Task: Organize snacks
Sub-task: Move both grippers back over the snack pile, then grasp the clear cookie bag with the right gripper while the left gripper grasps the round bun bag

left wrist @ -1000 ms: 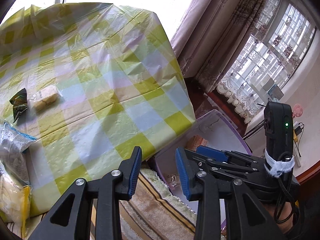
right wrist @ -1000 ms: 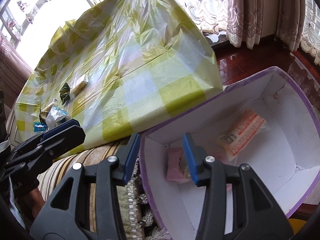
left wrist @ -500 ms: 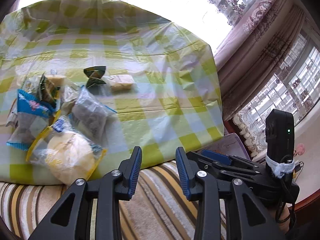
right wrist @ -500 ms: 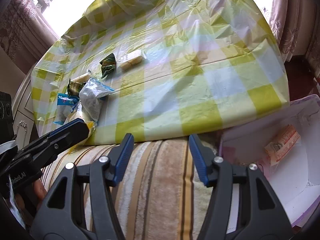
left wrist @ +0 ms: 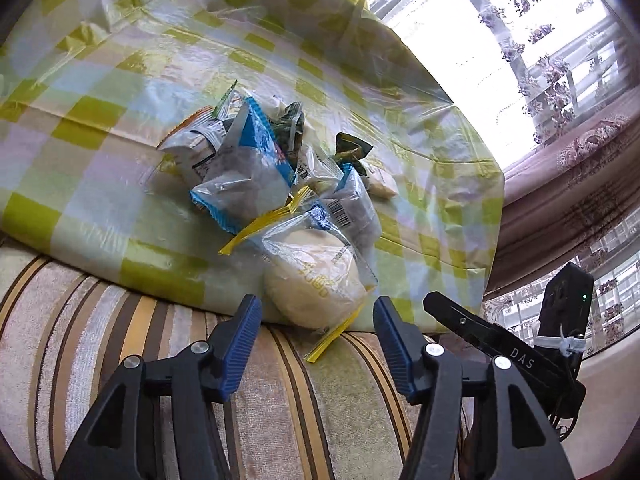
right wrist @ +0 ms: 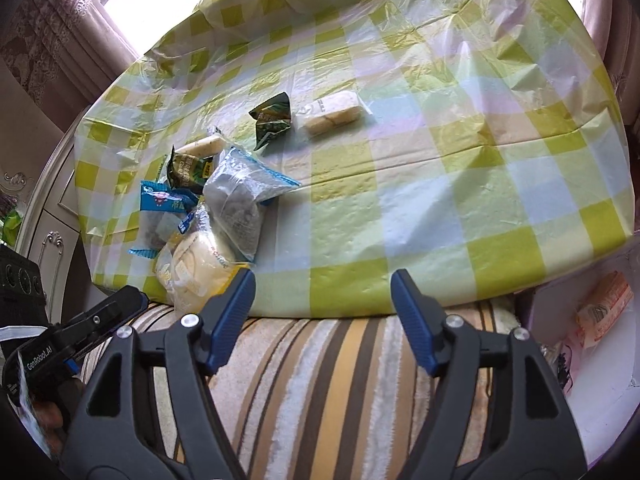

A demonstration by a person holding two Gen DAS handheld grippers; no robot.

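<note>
Jaws of left gripper [left wrist: 316, 330] just opened wider, nothing between; round pale bun in clear crinkly yellow-edged wrapper [left wrist: 316, 284] at 12 o'clock on checked plastic sheet [left wrist: 120, 128]. Soft, light, slippery: pinch wrapper mid-body gently.

a: what does the room look like?
b: bright daylight pours through tall windows [left wrist: 452, 32] hung with patterned lace and mauve curtains [left wrist: 580, 168].
a: and the furniture?
b: a yellow-and-white checked plastic sheet [right wrist: 400, 184] lies over a striped brown and cream cushion [right wrist: 320, 380]; a white carved cabinet [right wrist: 52, 216] stands at the left.
</note>
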